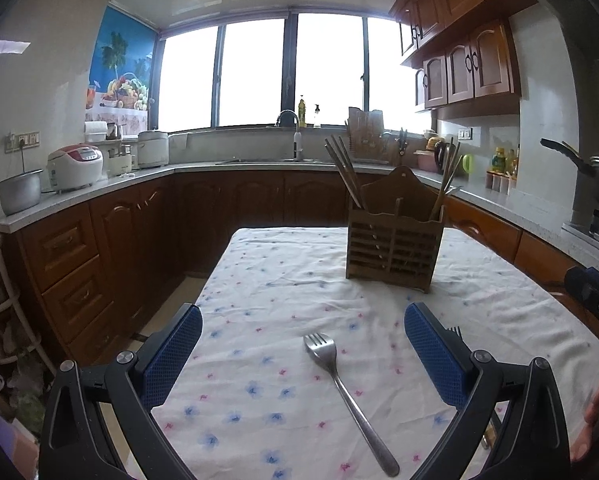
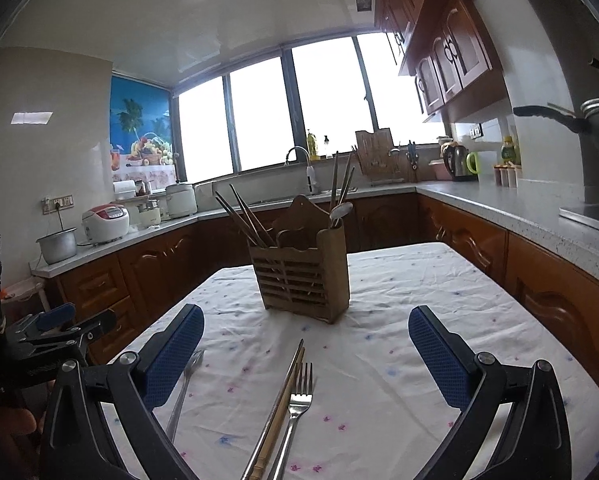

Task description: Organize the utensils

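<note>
A wooden slatted utensil holder [image 1: 395, 236] stands on the floral tablecloth [image 1: 275, 280], with chopsticks [image 1: 345, 172] sticking out; it also shows in the right wrist view [image 2: 303, 268]. My left gripper [image 1: 303, 356] is open and empty over a steel fork [image 1: 339, 384] lying between its fingers. My right gripper [image 2: 305, 360] is open and empty above a second fork [image 2: 295, 412] and a pair of chopsticks [image 2: 277, 412]. Another fork [image 2: 183, 388] lies by its left finger. The left gripper [image 2: 63, 328] also shows at the left edge of the right wrist view.
Kitchen counters [image 1: 99, 196] with rice cookers [image 1: 75, 166] run around the table. A sink and faucet [image 1: 289, 120] sit under the window. A pan [image 2: 595, 128] and stove are at the right. Table edges lie left and far.
</note>
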`<control>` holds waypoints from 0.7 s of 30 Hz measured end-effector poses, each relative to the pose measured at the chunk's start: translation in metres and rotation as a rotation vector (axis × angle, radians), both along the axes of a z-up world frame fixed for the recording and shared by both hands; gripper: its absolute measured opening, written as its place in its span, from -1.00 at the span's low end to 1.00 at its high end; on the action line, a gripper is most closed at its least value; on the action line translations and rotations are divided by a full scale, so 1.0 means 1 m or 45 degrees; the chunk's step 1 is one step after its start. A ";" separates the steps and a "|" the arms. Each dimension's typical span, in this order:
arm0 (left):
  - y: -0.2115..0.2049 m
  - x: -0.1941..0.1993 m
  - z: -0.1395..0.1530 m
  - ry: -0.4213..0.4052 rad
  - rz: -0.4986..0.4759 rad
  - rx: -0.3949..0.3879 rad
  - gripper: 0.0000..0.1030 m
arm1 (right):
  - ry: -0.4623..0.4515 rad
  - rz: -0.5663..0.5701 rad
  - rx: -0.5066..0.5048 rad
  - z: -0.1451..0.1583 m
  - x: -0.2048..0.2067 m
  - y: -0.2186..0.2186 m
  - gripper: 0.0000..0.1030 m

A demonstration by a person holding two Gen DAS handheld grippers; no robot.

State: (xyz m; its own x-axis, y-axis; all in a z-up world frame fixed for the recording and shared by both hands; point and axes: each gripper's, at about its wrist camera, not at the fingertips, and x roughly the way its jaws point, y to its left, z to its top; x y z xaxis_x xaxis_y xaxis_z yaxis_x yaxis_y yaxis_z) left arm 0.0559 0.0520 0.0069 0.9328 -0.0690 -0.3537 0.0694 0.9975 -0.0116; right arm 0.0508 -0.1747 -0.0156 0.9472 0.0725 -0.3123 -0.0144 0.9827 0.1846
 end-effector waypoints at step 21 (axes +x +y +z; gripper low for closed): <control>0.006 0.003 -0.008 0.003 0.016 -0.011 0.99 | -0.010 0.029 -0.044 0.001 -0.001 0.008 1.00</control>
State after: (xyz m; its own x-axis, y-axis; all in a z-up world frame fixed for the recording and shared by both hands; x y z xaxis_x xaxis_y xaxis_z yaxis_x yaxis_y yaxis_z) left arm 0.0590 0.0578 -0.0008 0.9328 -0.0601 -0.3554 0.0567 0.9982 -0.0200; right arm 0.0499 -0.1670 -0.0143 0.9480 0.0834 -0.3073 -0.0381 0.9879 0.1505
